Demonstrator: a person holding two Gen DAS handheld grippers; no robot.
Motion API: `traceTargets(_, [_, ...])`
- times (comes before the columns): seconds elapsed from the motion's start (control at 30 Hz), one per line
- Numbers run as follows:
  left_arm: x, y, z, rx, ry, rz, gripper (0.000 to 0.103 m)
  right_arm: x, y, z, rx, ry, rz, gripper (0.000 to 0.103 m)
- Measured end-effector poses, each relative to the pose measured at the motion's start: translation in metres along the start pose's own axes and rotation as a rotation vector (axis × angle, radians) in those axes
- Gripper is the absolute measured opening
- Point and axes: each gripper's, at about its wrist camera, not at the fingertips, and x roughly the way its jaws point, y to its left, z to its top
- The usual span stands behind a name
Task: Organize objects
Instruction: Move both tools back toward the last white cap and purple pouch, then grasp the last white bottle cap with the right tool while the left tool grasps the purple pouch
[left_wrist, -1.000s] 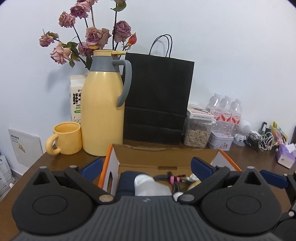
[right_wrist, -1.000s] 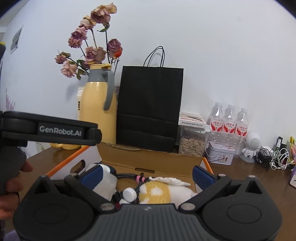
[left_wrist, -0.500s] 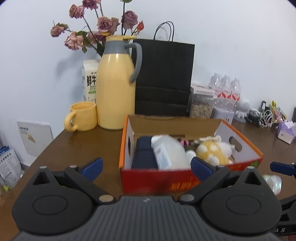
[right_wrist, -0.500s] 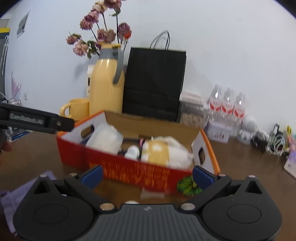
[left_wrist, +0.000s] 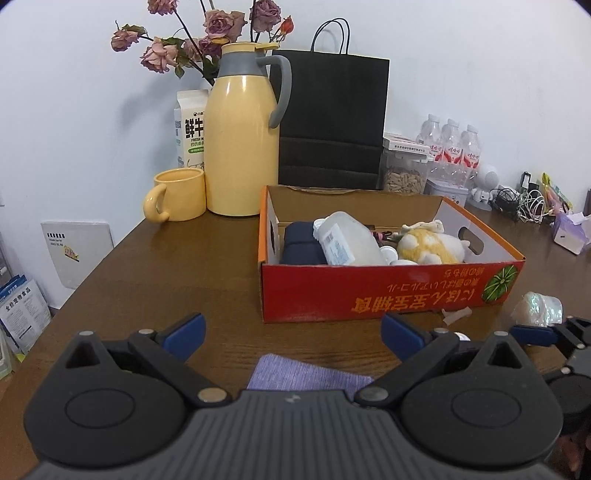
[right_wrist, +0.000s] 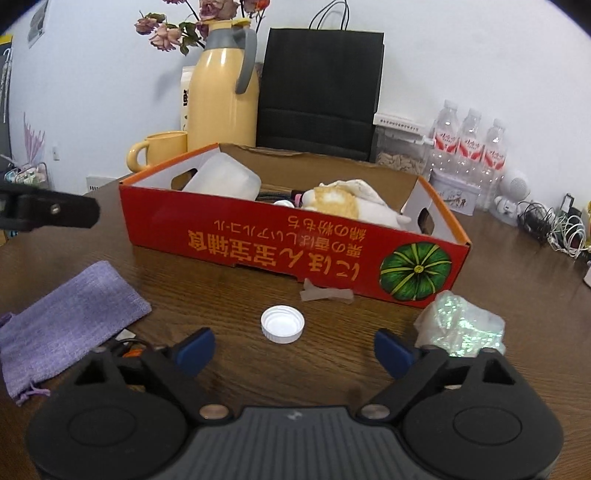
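Brown wooden surface (right_wrist: 221, 280) carries all items noted. My right hand-held gripper (right_wrist: 291, 349) hangs low over it, jaws closing with nothing pressed between them; a white bottle cap (right_wrist: 282, 324) lies on the wood just beyond the blue fingertips (right_wrist: 194, 349). A glittery crumpled wrapper (right_wrist: 460, 328) sits just beside the right finger. My left hand-held gripper (left_wrist: 291, 334) stands wide apart and empty, above a purple cloth pouch (left_wrist: 306, 374). A small clear plastic piece (right_wrist: 325, 293) lies against the front of the red cardboard box (right_wrist: 295, 240). Inside the box: plush toy (left_wrist: 430, 245), translucent plastic bottle (left_wrist: 345, 240), dark blue case (left_wrist: 301, 247). Behind it stand a yellow thermos (left_wrist: 242, 147), yellow mug (left_wrist: 181, 195) and black paper bag (left_wrist: 332, 118).
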Motion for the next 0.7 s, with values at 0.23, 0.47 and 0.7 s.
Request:
traceTargets(0.23, [-0.003,0.007,-0.008,-0.015,0.017,0.009,0.103,0.021,-0.003,0.005,0.051,0.028,0.041,0.065])
traceTargets(0.47, [0.001,0.011,-0.015,-0.033,0.048,0.02,0.103,0.02,0.002,0.004,0.031,-0.003,0.071,0.027])
traceTargets(0.7, [0.002,0.011,-0.02,-0.031,0.061,0.02,0.103,0.012,0.005,0.003,0.018,-0.046,0.069,0.027])
